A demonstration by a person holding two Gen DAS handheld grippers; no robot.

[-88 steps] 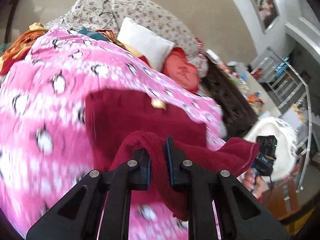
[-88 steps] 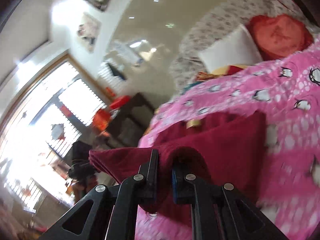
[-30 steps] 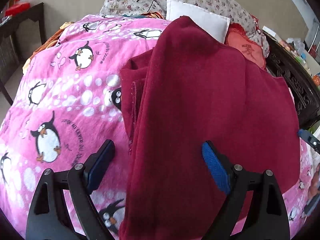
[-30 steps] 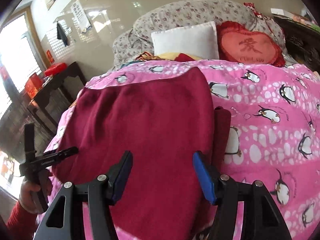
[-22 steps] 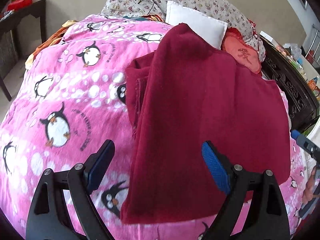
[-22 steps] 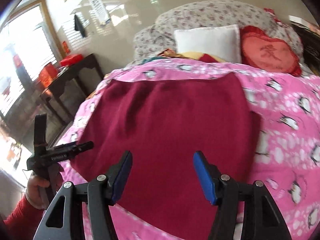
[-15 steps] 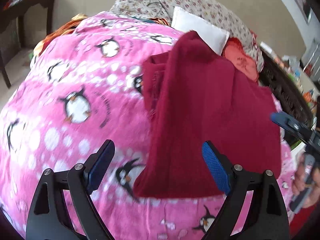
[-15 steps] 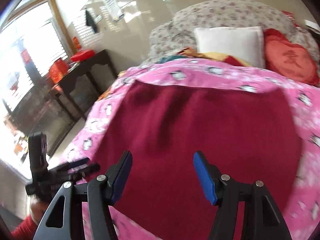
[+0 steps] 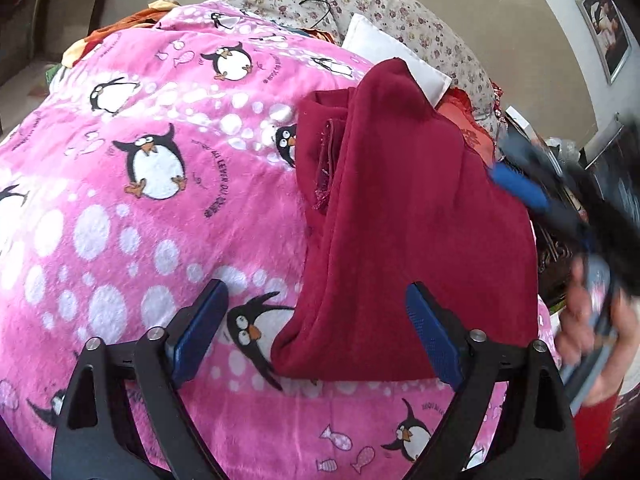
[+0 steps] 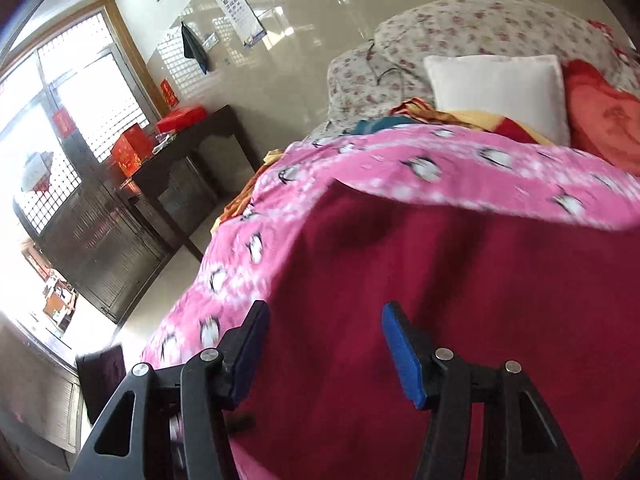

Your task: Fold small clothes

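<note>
A dark red garment (image 9: pixel 420 200) lies folded flat on the pink penguin blanket (image 9: pixel 140 200); an inner layer's edge peeks out along its left side. My left gripper (image 9: pixel 314 334) hovers at the garment's near left corner. Its jaws are opening, with only that corner and blanket beneath them and nothing gripped. In the right wrist view my right gripper (image 10: pixel 324 352) stands open above the garment (image 10: pixel 440 300), close to its left edge, pads clear of the cloth. The right gripper (image 9: pixel 532 200) also shows blurred at the garment's far right side, held by a hand (image 9: pixel 588 312).
A white pillow (image 10: pixel 500 88), a red cushion (image 10: pixel 600 120) and floral bedding (image 10: pixel 480 28) lie at the head of the bed. A dark wooden table (image 10: pixel 192 148) with red boxes stands left of the bed, by a window. The blanket (image 10: pixel 440 160) drops off at its left edge.
Both grippers, earlier shut on the lifted garment, have let go; it now lies folded flat. The left one slid left and back. The right one swept left across the garment.
</note>
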